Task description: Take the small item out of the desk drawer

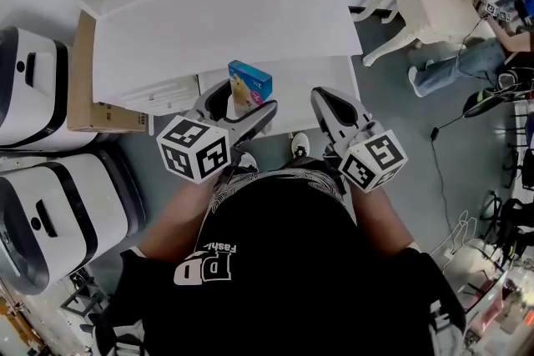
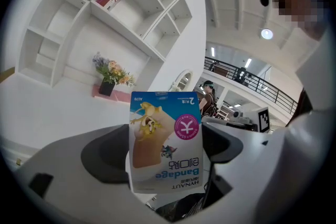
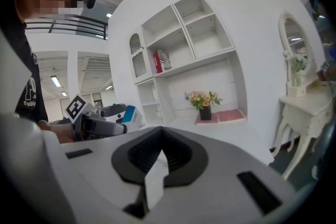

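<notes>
Left gripper (image 1: 236,111): we've got it clamped on the small blue-and-beige cardboard bandage box (image 2: 165,139), jaws pressed to both its sides.
Box: held upright, lifted above the front edge of the white desk (image 1: 217,21), touching nothing else.
Right gripper (image 1: 334,108): jaws together, nothing in them, hovering at the desk's front edge beside the left one.
Drawer (image 1: 292,92): looks pulled out from the desk front, though we can't be sure.
Progress: by our reckoning, the item is out; only setting it down and perhaps closing up is left.
</notes>
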The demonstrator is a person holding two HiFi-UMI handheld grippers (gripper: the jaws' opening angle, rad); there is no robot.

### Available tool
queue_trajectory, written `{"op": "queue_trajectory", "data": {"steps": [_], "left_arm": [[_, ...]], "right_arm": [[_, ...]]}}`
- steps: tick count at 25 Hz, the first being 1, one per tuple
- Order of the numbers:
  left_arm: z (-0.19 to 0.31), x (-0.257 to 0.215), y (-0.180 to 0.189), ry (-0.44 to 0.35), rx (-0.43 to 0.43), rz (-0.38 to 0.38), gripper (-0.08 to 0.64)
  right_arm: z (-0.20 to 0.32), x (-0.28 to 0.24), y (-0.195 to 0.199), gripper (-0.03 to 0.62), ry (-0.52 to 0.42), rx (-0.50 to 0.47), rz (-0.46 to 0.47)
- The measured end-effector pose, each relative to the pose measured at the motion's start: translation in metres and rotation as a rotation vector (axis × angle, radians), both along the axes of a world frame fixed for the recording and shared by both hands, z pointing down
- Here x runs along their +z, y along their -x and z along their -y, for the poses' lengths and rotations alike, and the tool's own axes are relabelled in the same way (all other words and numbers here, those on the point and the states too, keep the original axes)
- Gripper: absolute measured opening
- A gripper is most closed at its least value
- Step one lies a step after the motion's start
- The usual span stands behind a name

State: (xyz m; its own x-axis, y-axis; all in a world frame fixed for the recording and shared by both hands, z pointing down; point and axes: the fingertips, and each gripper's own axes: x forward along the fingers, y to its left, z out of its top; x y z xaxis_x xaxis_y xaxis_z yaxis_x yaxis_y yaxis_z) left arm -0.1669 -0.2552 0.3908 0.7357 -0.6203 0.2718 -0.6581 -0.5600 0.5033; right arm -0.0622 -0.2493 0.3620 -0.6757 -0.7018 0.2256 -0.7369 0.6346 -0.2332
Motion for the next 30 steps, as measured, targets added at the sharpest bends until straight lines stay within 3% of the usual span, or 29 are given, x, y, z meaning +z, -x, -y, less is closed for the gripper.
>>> {"op": "queue_trajectory", "data": {"steps": [8,17,22,30], "left_arm": [[-0.023,-0.017,0.005,-0.045,0.027,-0.012,0.417],[-0.044,-0.034,-0.001,-0.093,-0.032,-0.033,0.417],[-0.058,-0.043,-0.012,-0.105,-0.099,-0.036,0.419],[-0.095,-0.051,-0.064,-0.114,-0.145,-0.026,0.417]], "right_arm": [[-0.024,-0.006,0.013,0.009,-0.016,-0.02,0.037],[-0.027,-0.019,0.007,0.008,-0.024,-0.072,0.056],[-0.043,-0.026,-0.015,0.008,-0.012,-0.118,0.078],[-0.087,-0.026,-0.06,0.008,-0.005,-0.207,0.108]]}}
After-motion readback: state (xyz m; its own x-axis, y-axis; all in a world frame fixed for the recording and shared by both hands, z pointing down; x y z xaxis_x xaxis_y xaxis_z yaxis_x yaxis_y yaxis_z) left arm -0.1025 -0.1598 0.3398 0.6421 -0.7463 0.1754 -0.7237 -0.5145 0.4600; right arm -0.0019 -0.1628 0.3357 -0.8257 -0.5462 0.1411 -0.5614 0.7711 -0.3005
